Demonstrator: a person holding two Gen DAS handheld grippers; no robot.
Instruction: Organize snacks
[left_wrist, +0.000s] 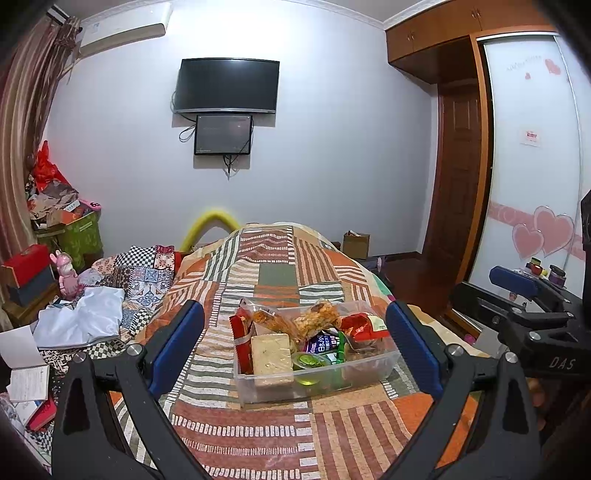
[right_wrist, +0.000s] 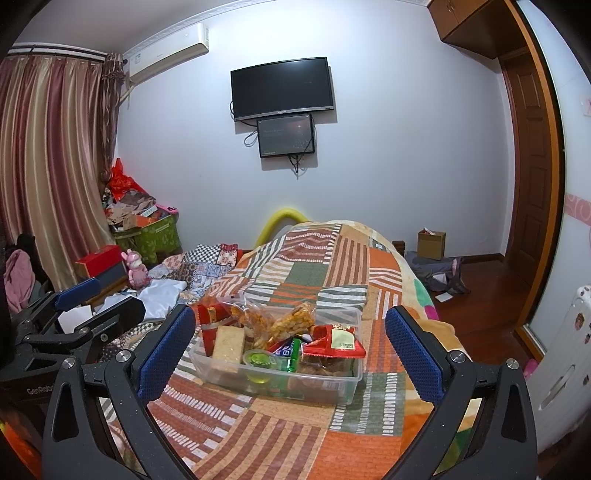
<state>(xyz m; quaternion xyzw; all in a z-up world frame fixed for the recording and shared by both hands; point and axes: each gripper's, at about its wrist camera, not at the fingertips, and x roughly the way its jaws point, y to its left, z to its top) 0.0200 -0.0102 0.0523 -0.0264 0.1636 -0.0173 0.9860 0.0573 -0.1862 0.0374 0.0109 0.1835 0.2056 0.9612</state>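
Clear plastic forms the container (left_wrist: 317, 380) that stands on the bed (left_wrist: 280, 273), on the patchwork cover (right_wrist: 306, 273), about midway between the two long edges of the bed and nearer to its foot edge than to the far end. The snacks are inside it: a pale block (left_wrist: 272, 354) in wrap leans at the left, a red packet (left_wrist: 242, 332) stands behind it at the left wall, two clear bags of orange pieces (left_wrist: 319, 317) lie at the back, a green cup (left_wrist: 308, 361) sits at the front, and another red packet (left_wrist: 364, 325) lies at the right side. The left gripper (left_wrist: 295, 350) hangs above the foot of the bed, its jaws wide open with nothing between them, and the container appears in the gap without touching them. The right gripper (right_wrist: 290, 350) is just beside it on the right, also with the jaws wide open and holding nothing. A white cloth (left_wrist: 83, 317) lies near the left edge of the bed.
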